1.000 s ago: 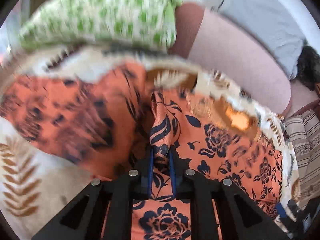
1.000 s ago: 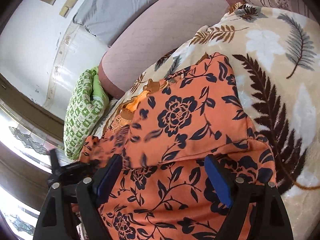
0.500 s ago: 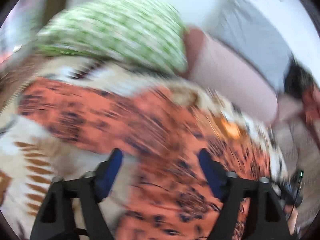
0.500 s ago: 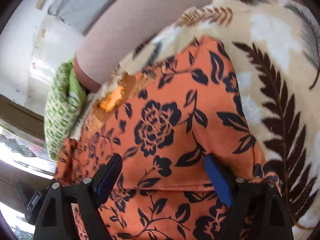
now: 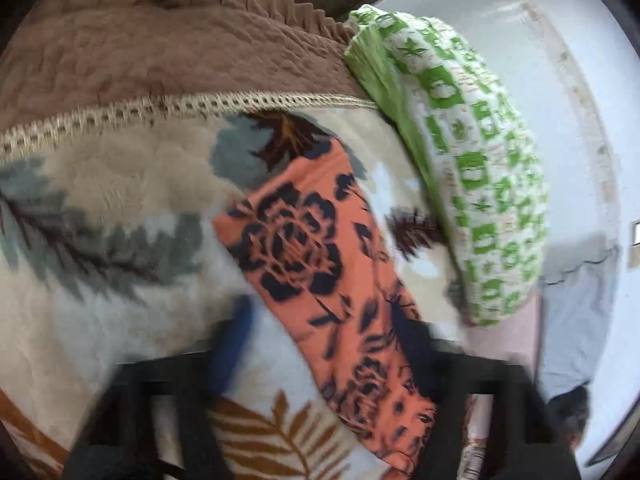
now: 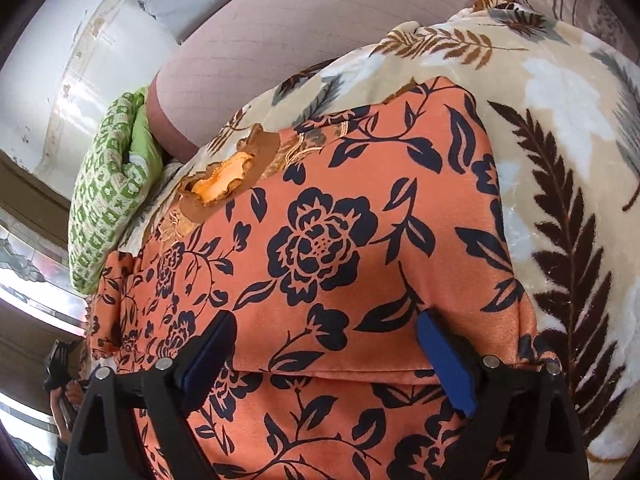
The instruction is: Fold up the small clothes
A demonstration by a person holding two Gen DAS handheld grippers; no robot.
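Note:
An orange garment with a dark floral print lies on the leaf-patterned blanket, with one layer folded over and a fold edge near my fingers. My right gripper is open and empty, just above that fold edge. In the left wrist view a narrow strip of the same garment runs diagonally across the blanket. My left gripper is open, blurred by motion, and holds nothing; the strip passes between its fingers.
A green and white patterned pillow lies at the garment's far end, also visible in the right wrist view. A brown quilted cover with a lace edge borders the blanket. A pink headboard cushion stands behind.
My left gripper let go of the bunched orange cloth, opened, and swung away to the left. My right gripper stayed open and moved slightly closer over the folded garment.

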